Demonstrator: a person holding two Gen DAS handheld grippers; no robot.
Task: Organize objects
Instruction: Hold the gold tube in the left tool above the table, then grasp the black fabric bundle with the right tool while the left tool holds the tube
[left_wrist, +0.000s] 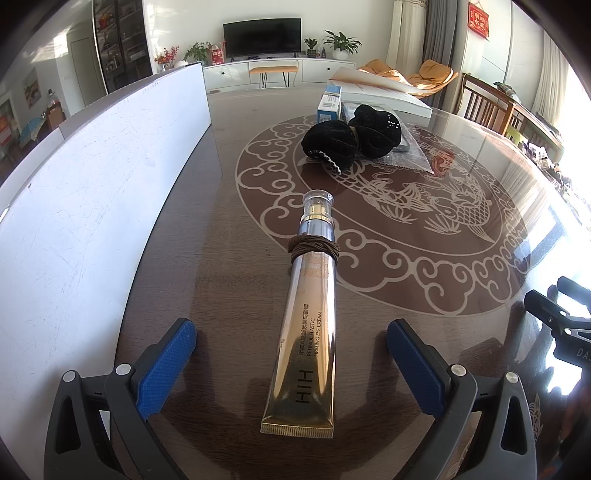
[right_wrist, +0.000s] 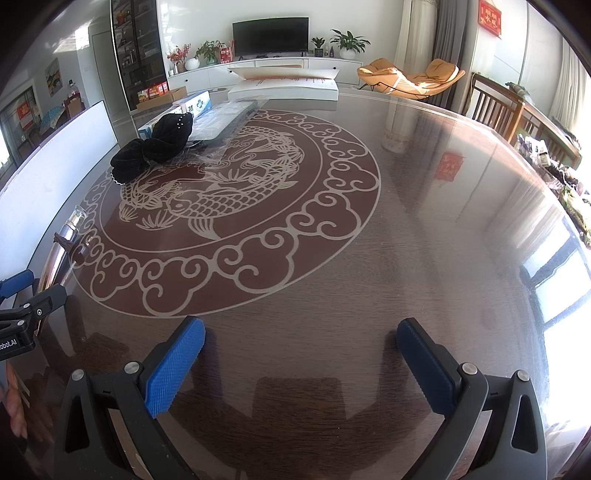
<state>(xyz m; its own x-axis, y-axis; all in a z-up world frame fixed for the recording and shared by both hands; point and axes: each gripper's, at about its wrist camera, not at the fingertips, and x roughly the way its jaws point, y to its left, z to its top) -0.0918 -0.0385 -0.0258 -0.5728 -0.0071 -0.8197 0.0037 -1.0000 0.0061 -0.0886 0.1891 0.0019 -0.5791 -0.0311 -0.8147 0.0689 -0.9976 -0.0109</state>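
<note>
The left gripper gapes wide, its blue pads flanking the gold eye-cream tube lying on the table without touching it. The right gripper is equally spread, holding nothing. A black hair bow rests toward 12 o'clock.

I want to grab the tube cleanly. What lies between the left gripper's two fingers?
In the left wrist view, the left gripper stands open with the gold cream tube's crimped end between its fingers, touching neither.

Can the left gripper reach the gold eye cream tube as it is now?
Probably yes. The left gripper is open, its jaws standing on either side of the gold eye cream tube, which lies flat on the table. Nothing sits between them.
</note>
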